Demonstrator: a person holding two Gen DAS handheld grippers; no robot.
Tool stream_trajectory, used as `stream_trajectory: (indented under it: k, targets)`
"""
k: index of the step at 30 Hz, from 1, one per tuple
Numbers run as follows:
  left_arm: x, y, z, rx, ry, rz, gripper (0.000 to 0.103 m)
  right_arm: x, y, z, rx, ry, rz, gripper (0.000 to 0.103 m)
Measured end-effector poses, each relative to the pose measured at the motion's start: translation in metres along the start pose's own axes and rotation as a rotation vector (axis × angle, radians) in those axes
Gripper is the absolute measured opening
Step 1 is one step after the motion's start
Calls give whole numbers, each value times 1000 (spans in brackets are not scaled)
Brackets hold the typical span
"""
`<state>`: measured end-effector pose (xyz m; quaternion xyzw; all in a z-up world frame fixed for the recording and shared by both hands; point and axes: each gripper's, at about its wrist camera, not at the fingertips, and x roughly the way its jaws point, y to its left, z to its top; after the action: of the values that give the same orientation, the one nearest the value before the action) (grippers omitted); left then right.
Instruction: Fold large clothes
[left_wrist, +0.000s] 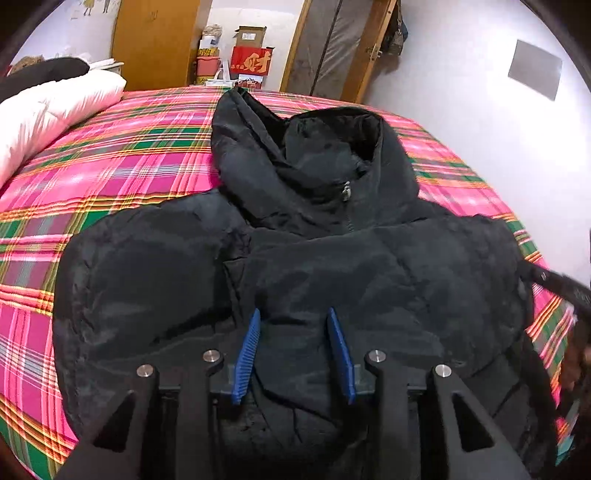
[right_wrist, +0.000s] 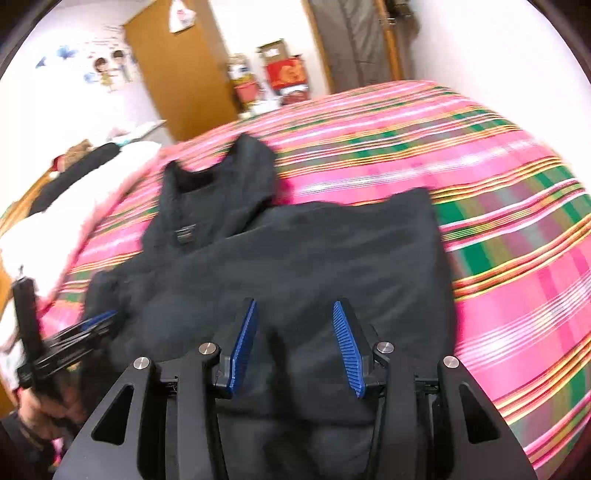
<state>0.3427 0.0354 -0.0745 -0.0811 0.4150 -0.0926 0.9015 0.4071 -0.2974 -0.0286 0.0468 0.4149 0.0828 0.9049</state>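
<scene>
One black hooded jacket (left_wrist: 295, 266) is spread across the plaid bed (left_wrist: 110, 166) (hood toward the far edge); two hand-held grippers, left (left_wrist: 293, 317) and right (right_wrist: 295, 310), are held apart, gripping nothing.

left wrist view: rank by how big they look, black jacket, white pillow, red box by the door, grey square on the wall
1. black jacket
2. white pillow
3. red box and grey square look alike; both are far off, so unranked.

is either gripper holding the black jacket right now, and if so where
Nothing is held. The left gripper and right gripper both stand open above the black jacket, with no fabric between the fingers.
</scene>
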Motion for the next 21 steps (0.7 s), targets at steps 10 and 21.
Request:
stream_trajectory:
  k: [10, 21]
  targets:
    - [20, -1, -10, 39, 3, 21, 41, 54, -16, -22, -13, 70, -82, 42]
    - [-19, -1, 11, 15, -19, 10, 37, 11, -17, 18, -20, 18, -73, 42]
